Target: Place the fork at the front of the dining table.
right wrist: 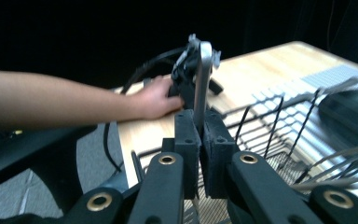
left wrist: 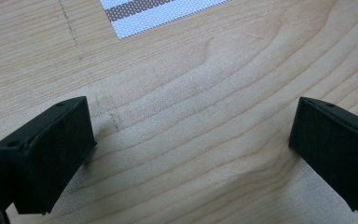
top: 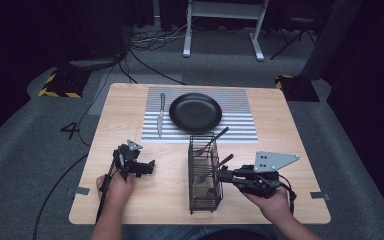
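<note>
Between the right tongs' (right wrist: 200, 140) jaws a utensil handle (right wrist: 201, 79) was pinched | left tongs (left wrist: 186, 154) were held spread over the table (left wrist: 191, 93)

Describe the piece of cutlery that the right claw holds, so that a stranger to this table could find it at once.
Start at the wooden table and find the black wire cutlery basket standing near its front edge. Several utensils lean in it, and at its right side the right claw is shut on one flat silver handle. Unlike the knife on the striped mat, it stands upright in a grip.
</note>
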`<state>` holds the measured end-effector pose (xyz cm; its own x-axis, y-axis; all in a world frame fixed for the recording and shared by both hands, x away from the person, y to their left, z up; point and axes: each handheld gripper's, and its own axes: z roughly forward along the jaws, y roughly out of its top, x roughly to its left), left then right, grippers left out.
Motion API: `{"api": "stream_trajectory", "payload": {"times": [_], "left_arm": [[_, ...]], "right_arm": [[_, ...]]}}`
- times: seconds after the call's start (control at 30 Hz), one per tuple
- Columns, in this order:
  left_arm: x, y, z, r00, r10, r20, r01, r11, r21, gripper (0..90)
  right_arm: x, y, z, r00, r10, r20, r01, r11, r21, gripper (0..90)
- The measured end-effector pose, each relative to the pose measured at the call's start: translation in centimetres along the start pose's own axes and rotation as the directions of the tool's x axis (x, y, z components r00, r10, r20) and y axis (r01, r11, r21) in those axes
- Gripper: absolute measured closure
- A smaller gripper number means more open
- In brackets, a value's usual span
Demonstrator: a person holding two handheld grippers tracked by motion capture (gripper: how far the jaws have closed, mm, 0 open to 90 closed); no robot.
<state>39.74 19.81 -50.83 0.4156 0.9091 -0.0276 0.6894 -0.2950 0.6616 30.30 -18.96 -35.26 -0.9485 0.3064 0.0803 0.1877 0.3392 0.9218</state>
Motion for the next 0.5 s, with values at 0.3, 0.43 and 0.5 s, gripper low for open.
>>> {"api": "stream_trajectory", "payload": {"times": [0.3, 0.43, 0.5], "left_arm": [[0.0, 0.0, 0.0, 1.0, 0.0, 0.0, 0.0, 1.0, 0.0, 0.1], [0.0, 0.0, 0.0, 1.0, -0.002, 0.001, 0.002, 1.0, 0.0, 0.1], [0.0, 0.0, 0.0, 1.0, 0.0, 0.0, 0.0, 1.0, 0.0, 0.1]], "right_arm": [[0.1, 1.9, -2.7, 0.9994, -0.03, 0.019, 0.031, 0.997, -0.07, 85.8], [-0.1, 2.6, -4.1, 0.9992, -0.035, 0.021, 0.036, 0.996, -0.087, 85.8], [-0.3, 3.0, -5.2, 0.999, -0.033, 0.029, 0.036, 0.994, -0.1, 85.7]]}}
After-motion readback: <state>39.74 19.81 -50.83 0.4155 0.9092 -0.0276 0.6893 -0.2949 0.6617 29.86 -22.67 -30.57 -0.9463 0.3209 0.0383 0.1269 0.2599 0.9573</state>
